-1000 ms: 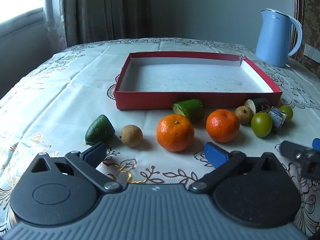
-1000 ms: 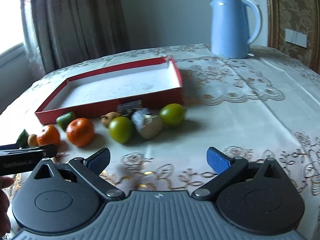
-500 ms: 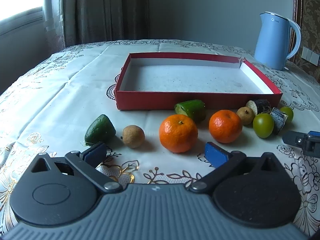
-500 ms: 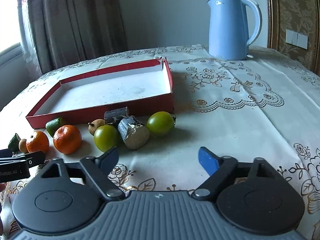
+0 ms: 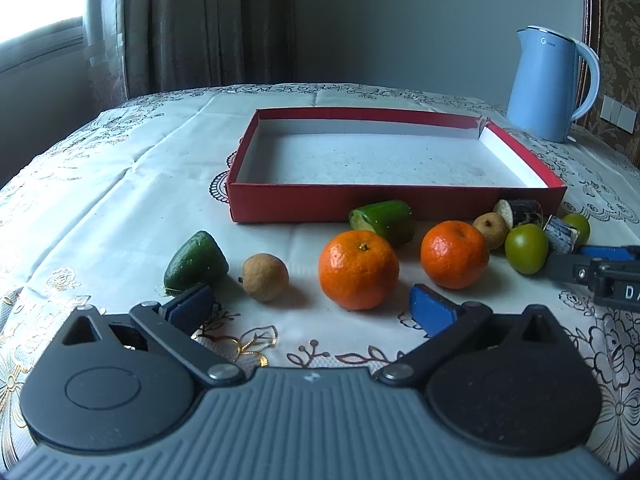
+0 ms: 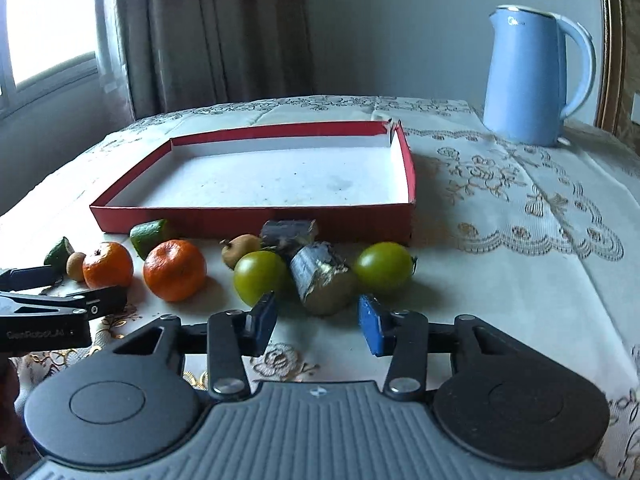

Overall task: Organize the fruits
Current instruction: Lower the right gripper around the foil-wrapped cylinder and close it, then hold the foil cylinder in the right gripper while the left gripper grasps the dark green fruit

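Your right claw (image 6: 318, 320) is closing, with nothing pinched yet: its blue pads sit just short of the dark stub of cane (image 6: 322, 280), which lies straight ahead between them but beyond the tips. If the pads meet now, they likely close on air, or clip the stub's near end and roll it away. Just ahead-left of the pads sits a green fruit (image 6: 260, 278), touching the stub, and ahead-right another green fruit (image 6: 383, 266); a push forward may shove either one aside. The red tray (image 6: 256, 213) waits empty beyond the whole row. Your left claw (image 5: 310, 306) stands spread wide and empty, an orange (image 5: 359, 268) just ahead between its pads and a small brown fruit (image 5: 265, 277) ahead-left, so a careless nudge sets them rolling
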A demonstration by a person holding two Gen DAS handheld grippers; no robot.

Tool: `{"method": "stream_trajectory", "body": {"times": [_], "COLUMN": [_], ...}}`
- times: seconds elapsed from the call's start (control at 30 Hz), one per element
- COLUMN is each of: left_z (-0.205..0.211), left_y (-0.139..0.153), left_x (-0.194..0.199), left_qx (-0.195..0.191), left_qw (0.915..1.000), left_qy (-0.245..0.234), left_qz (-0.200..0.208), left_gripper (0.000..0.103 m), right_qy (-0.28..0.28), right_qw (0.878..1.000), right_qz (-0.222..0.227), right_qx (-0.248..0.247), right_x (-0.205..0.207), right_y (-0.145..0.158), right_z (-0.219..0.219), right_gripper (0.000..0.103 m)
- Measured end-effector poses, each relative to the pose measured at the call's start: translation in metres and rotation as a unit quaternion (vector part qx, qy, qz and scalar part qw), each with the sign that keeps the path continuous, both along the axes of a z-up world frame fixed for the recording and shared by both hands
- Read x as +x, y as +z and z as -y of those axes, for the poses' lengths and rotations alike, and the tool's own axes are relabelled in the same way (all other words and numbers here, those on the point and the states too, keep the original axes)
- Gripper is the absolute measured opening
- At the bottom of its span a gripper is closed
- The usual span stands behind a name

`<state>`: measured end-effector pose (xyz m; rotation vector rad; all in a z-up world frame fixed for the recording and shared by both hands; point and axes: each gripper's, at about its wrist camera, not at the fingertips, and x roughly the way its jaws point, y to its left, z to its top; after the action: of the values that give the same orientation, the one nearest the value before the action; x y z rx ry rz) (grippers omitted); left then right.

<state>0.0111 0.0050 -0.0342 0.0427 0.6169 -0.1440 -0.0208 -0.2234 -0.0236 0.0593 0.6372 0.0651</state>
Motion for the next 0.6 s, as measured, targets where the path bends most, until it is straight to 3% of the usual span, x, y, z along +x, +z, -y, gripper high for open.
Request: {"method": "stream_trajectory", "body": {"times": [0.3, 0.4, 0.6], "left_z": [0.001, 0.003, 0.000], "left_y": [0.000, -0.001, 0.002], "left_x": [0.000, 0.001, -0.003], "left_qx": [0.003, 0.008, 0.015], "left_qw": [1.0000, 1.0000, 0.9999], "left_qy": [-0.001, -0.001, -0.003], "left_qz": [0.001, 0.000, 0.003], "left_gripper": [0.103, 0.103, 0.103], "right_qy": [0.036, 0.050, 0.050], "right_qw": [0.999, 0.998, 0.996], "right_qz": [-0.004, 0.001, 0.016], "right_qx": [-0.013, -0.026, -0.066], "right_x": [0.021, 0.025, 0.022], "right_y": [-0.007, -0.007, -0.010], "right_z": [0.011, 0.007, -0.005], "right_gripper": [0.043, 0.038, 0.038]}}
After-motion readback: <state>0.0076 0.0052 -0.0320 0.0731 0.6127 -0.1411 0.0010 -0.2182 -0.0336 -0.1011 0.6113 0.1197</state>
